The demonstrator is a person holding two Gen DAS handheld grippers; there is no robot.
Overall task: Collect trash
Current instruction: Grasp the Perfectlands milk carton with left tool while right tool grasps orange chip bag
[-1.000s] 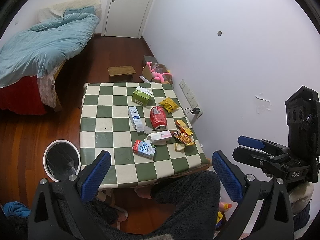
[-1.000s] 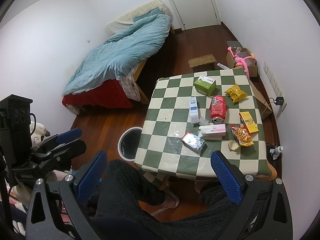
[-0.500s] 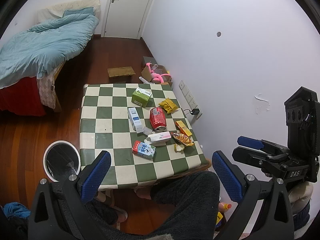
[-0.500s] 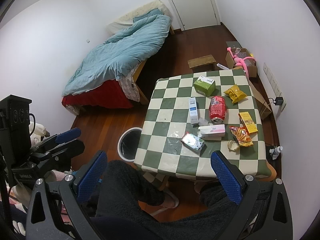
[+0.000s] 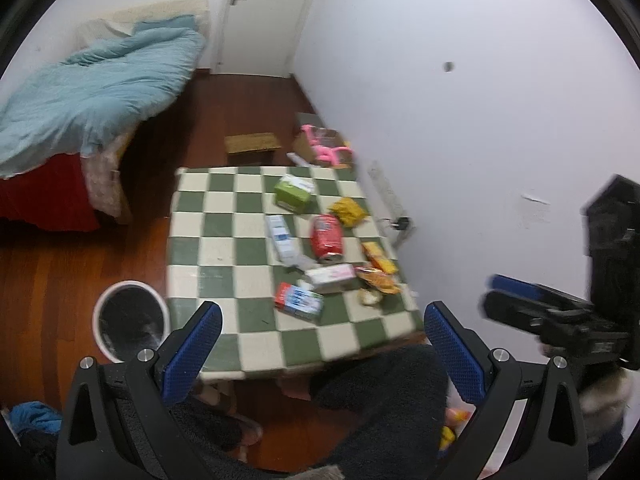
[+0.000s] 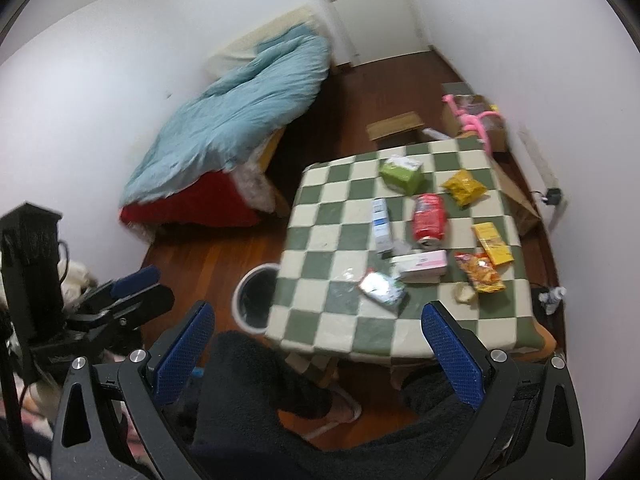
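**Both grippers hanging wide above the littered table**

The left gripper [image 5: 318,344] and the right gripper [image 6: 318,344] are both hovering spread wide and gripping nothing, high over the checkered table [image 5: 208,240]. Trash is lying along the table's right half: a green box [image 5: 293,194], a yellow wrapper [image 5: 349,211], a red can [image 5: 327,236] on its side, a white-and-blue box [image 5: 281,236], a pink-and-white box [image 5: 332,277], an orange snack bag [image 5: 376,277] and a shiny carton [image 5: 298,300]. The white-rimmed bin [image 5: 130,326] is standing on the floor just beside the table's left edge. The right wrist view is showing a small bottle [image 6: 552,298] on the floor by the wall, which the left view is missing; the left view alone is showing blue cloth [image 5: 34,420] on the floor.
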